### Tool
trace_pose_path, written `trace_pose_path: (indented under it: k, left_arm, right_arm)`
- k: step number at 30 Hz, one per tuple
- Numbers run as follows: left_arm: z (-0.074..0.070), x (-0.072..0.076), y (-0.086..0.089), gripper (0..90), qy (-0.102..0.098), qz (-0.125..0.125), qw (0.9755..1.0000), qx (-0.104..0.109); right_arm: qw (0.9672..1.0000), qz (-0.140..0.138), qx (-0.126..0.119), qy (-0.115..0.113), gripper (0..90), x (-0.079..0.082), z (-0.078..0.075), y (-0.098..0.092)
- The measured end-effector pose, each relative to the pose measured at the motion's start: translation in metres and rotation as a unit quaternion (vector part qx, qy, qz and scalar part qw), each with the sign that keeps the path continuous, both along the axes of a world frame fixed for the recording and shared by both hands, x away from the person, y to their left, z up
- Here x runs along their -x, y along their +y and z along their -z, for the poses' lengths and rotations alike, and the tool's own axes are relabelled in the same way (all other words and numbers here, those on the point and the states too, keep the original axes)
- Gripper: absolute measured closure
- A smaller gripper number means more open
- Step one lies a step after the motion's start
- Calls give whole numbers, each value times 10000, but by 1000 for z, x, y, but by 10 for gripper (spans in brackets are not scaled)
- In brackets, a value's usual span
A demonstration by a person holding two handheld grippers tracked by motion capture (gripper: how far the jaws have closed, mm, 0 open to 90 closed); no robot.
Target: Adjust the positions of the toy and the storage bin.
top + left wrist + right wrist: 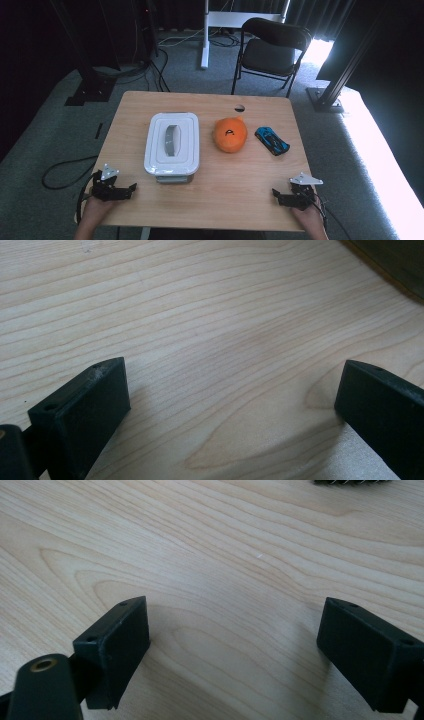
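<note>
On the wooden table (210, 200) stand a white lidded box (172, 145) with a grey handle, an orange round plush (230, 134) and a blue toy car (272, 140). My left gripper (131, 189) rests at the near left corner, jaws pointing right, open with nothing between them. My right gripper (276, 195) rests at the near right corner, jaws pointing left, also open and empty. In the left gripper view the left gripper (230, 390) frames bare wood. The right gripper view likewise has the right gripper (235, 630) spread wide over bare wood.
A black folding chair (270, 50) stands on the carpet behind the table, with a white post (205, 35) to its left. Black frame legs (85, 75) stand at the left and at the right (335, 85). A small hole (239, 107) marks the table's far edge.
</note>
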State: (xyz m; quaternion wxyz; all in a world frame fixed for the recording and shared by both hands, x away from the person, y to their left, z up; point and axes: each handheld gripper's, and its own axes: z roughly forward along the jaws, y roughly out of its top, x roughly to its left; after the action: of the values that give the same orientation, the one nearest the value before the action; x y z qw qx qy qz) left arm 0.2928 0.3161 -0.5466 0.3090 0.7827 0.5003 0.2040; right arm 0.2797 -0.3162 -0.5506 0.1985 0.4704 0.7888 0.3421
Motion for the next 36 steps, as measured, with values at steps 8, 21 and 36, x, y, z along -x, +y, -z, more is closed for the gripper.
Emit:
trace_pose_path:
  k: [8,21,36]
  left_arm:
    - [0,0,-1,15,4,-32,10000,-9]
    - [0,0,-1,15,2,-25,10000,-9]
    - [0,0,-1,15,2,-24,10000,-12]
  right_arm:
    - [10000,-20,-3,-4,128,0,0,-1]
    - [10000,6,8,5,125,0,0,0]
    - [9996,177,149,159,124,-11,-5,2]
